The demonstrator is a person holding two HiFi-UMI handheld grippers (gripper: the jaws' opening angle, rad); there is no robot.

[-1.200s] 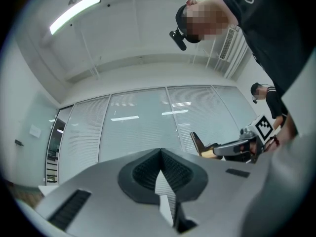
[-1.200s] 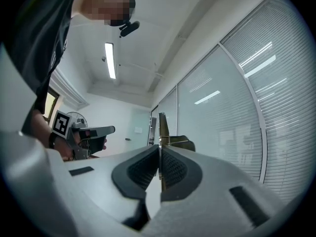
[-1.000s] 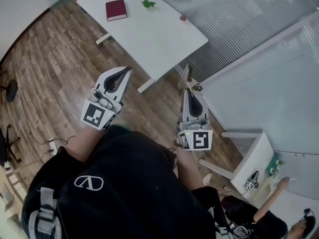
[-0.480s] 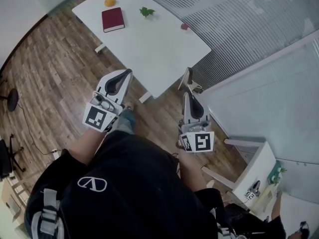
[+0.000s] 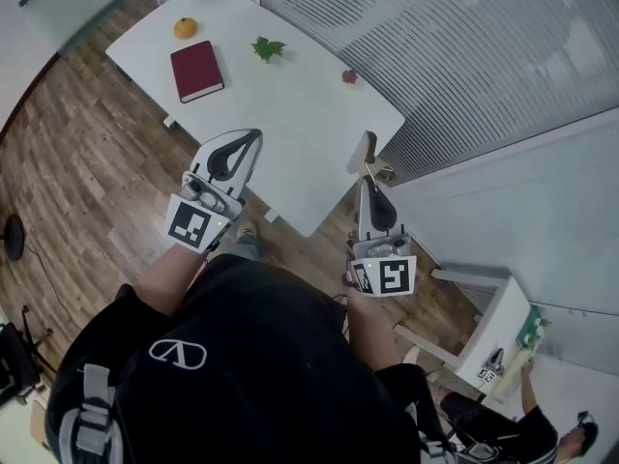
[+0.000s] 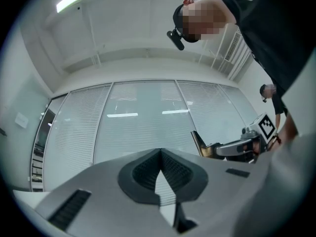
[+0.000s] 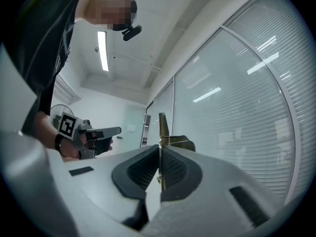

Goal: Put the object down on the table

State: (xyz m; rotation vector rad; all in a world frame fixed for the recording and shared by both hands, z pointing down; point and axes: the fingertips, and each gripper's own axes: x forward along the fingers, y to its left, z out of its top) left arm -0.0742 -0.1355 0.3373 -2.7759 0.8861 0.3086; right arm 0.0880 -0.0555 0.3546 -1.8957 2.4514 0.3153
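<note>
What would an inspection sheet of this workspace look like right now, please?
Surface: white table, mostly bare, ahead of the person.
Job's things: thin brass-coloured object, held in the air, not on the table.
Clutter: red book, orange, green leaf and small reddish item on the table.
Grippers: left gripper shut, empty; right gripper shut on the thin brass-coloured object.
Cables: nothing seen.
Surroundings: wooden floor, blinds behind glass, second person by a small side table.
</note>
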